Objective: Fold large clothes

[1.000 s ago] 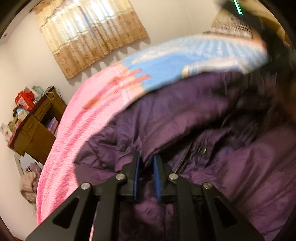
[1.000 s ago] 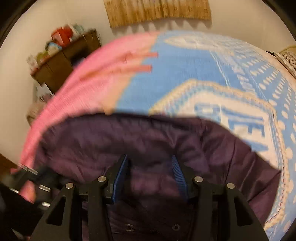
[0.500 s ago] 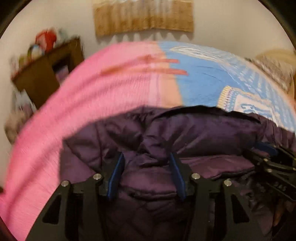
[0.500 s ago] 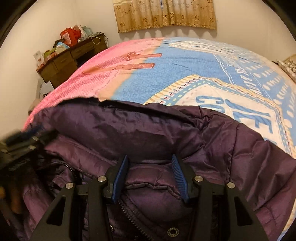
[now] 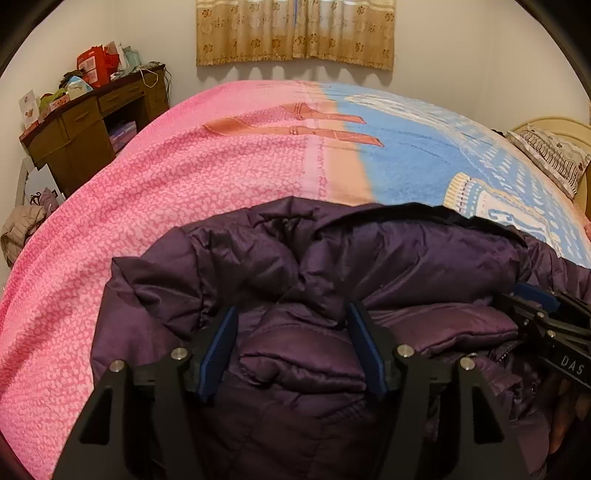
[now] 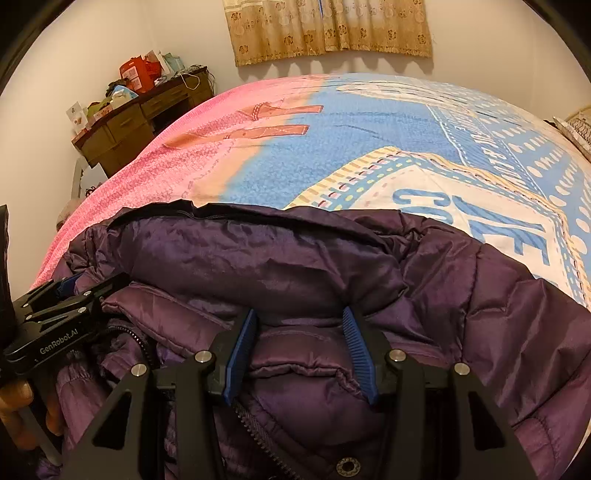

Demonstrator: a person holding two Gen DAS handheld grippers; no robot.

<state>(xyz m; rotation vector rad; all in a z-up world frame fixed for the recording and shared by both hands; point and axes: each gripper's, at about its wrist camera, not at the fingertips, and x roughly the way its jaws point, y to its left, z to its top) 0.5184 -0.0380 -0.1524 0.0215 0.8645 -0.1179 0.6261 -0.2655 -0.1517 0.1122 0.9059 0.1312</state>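
A dark purple puffer jacket (image 5: 388, 258) lies bunched on the near part of the bed; in the right wrist view (image 6: 332, 266) its zipper and a snap show near the bottom. My left gripper (image 5: 291, 317) is open, its blue-padded jaws standing on either side of a puffy fold of the jacket. My right gripper (image 6: 299, 319) is open too, its jaws astride another fold. Each gripper shows in the other's view: the right one at the right edge (image 5: 539, 310), the left one at the left edge (image 6: 70, 291).
The bed (image 5: 184, 177) has a pink and blue printed cover. A brown desk (image 5: 85, 125) piled with boxes stands at the far left by the wall. Pillows (image 5: 550, 155) lie at the far right. A curtain (image 5: 295, 33) hangs on the back wall.
The left gripper, shut on the jacket a second ago, has opened and let the fabric settle on the bed. Both views have swung level and steadied. The right gripper has stayed open.
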